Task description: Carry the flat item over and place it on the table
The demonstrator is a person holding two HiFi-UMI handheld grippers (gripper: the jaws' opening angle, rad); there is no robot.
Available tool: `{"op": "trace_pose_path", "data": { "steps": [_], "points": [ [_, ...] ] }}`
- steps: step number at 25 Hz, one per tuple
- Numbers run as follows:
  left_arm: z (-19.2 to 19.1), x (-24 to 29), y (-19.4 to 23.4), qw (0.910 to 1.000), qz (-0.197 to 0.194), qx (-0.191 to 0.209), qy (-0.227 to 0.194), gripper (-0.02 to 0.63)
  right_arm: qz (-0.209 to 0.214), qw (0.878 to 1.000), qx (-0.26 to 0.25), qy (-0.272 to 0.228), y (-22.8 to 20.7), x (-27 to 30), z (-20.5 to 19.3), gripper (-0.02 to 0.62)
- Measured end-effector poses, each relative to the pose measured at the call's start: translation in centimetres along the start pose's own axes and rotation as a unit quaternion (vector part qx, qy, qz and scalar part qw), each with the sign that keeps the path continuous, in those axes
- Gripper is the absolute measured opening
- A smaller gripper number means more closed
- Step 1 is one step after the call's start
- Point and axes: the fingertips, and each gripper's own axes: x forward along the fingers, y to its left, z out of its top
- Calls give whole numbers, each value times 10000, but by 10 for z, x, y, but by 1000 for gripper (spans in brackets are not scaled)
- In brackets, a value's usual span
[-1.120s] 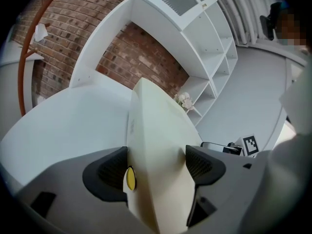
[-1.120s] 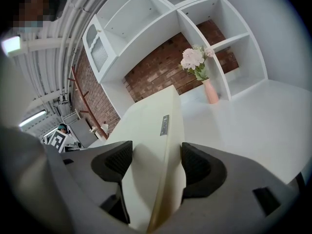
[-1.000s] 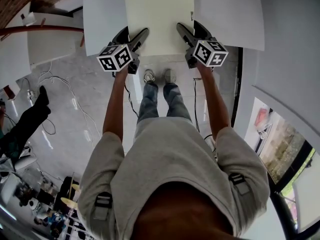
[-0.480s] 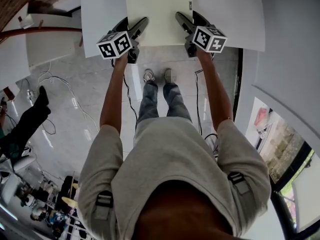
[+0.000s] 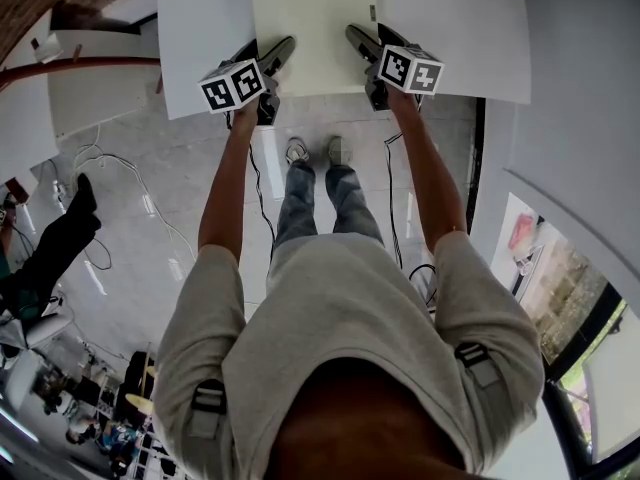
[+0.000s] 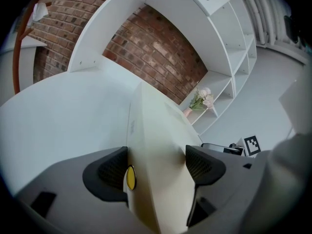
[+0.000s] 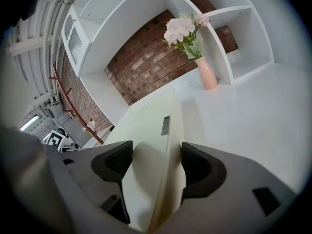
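The board (image 5: 312, 13) sits at 12 o'clock in the head view, a flat cream panel held out over the white table (image 5: 200, 38). The left gripper (image 5: 276, 54) has its near edge from 11 o'clock, and the right gripper (image 5: 357, 40) has it from 1 o'clock.

In the left gripper view both jaws are clamped on the board (image 6: 156, 140), with a pad pressed to each face. The table (image 6: 58, 116) spreads away toward 9 o'clock. In the right gripper view that gripper is likewise clenched on the board (image 7: 146, 126), one pad on each face. The table (image 7: 243, 116) runs off toward 3 o'clock, and a pink vase (image 7: 207, 73) stands on a shelf at about 1 o'clock.

The step in hand looks like the end of the carry and the start of the placing, since the board is already above the tabletop and close to it. Whether its underside touches the table I cannot tell from any view.

The next move calls for lowering both grippers together so the board goes down level. If one side drops first, a corner could catch or the board could twist in the pads. Once it lies flat both jaws should open, and the grippers should draw back toward 6 o'clock without dragging the board off the near edge.
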Motion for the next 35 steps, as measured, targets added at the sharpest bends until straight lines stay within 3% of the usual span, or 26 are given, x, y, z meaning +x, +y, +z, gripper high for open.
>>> {"op": "trace_pose_path", "data": {
  "steps": [9, 27, 35],
  "points": [
    [-4, 11, 16, 9991, -10, -360, 215, 370, -134, 9990, 224, 358, -9, 18, -8, 331],
    [-5, 7, 12, 9988, -121, -413, 245, 371, -79, 9989, 350, 293, -7, 15, -8, 333],
    [3, -3, 17, 10000, 14, -17, 89, 399, -185, 9997, 149, 81, -6, 9, 1, 339]
  ]
}}
